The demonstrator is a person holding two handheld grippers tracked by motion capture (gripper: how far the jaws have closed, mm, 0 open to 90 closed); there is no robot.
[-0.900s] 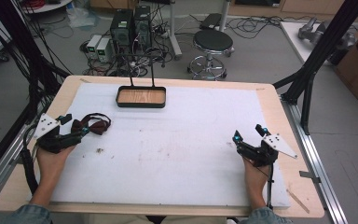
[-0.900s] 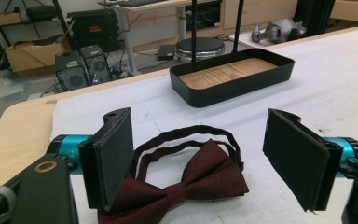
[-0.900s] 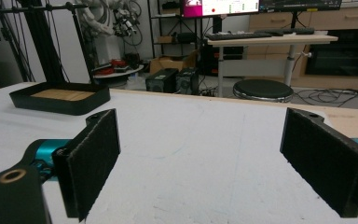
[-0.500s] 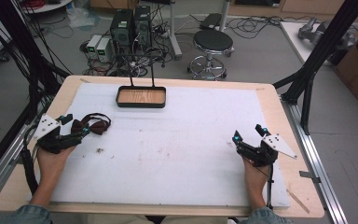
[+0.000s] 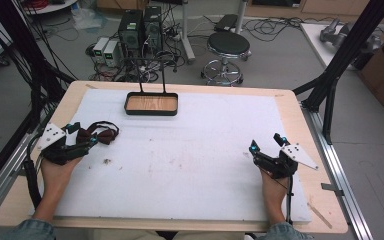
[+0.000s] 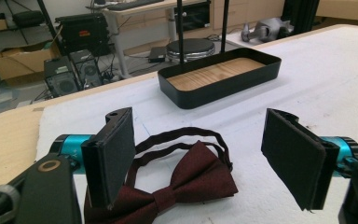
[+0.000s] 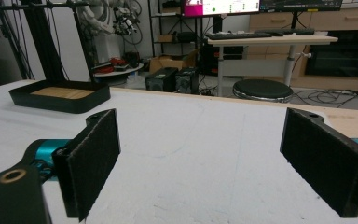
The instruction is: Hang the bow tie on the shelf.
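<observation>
A dark red bow tie [image 5: 98, 134] with a thin strap lies flat on the white table cover at the left. My left gripper [image 5: 80, 134] rests just left of it, open. In the left gripper view the bow tie [image 6: 186, 179] lies between and below the two wide-apart pads [image 6: 112, 154], which do not press on it. My right gripper [image 5: 266, 145] sits at the right side of the table, open, with only bare white cover between its pads [image 7: 93, 158]. A black tray with a wooden floor [image 5: 151, 112] stands at the far middle of the table.
Two thin black posts [image 5: 152, 75] rise behind the tray. A small dark speck [image 5: 106, 161] lies on the white cover [image 5: 190, 160] near the left hand. Wooden table edges [image 5: 310, 130] frame the cover; black frame struts stand at both sides.
</observation>
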